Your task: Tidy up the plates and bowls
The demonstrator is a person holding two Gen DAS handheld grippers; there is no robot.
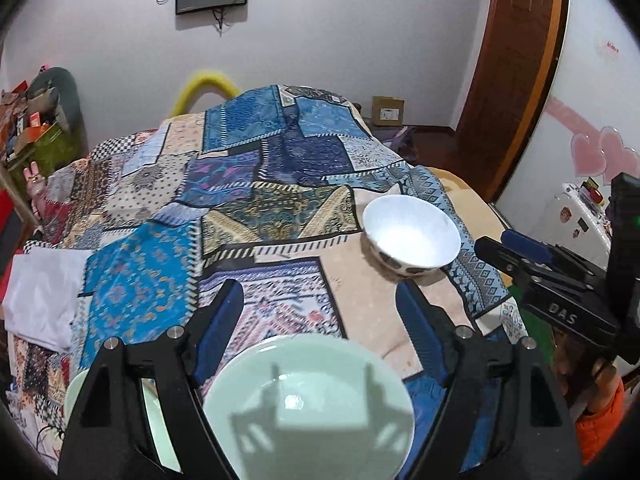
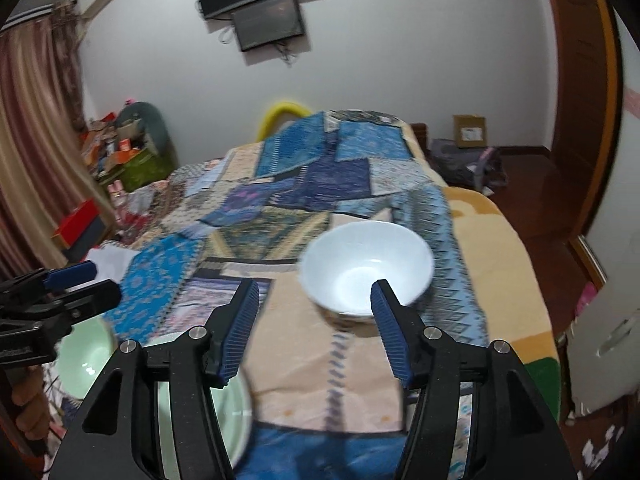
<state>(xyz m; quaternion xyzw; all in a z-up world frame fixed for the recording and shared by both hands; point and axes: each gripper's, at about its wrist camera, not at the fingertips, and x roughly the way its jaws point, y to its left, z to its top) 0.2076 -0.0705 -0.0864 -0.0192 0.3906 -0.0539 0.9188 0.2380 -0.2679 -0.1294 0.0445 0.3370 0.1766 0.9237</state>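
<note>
A white bowl with dark spots (image 1: 412, 236) (image 2: 366, 268) sits on the patchwork bedspread (image 1: 240, 184) at the right. A pale green bowl (image 1: 308, 404) lies just below my open left gripper (image 1: 320, 304), between its arms. A second green dish (image 1: 158, 420) lies left of it, mostly hidden. In the right wrist view my right gripper (image 2: 316, 304) is open and empty, its right fingertip in front of the white bowl's near rim. Two green dishes (image 2: 86, 356) (image 2: 230, 412) lie at lower left there. The left gripper (image 2: 80, 280) shows at the left edge.
A folded white cloth (image 1: 44, 292) lies at the bed's left edge. A beige blanket (image 2: 516, 264) covers the bed's right side. Cluttered boxes (image 2: 116, 148) stand at the far left, a wooden door (image 1: 516, 64) at the right.
</note>
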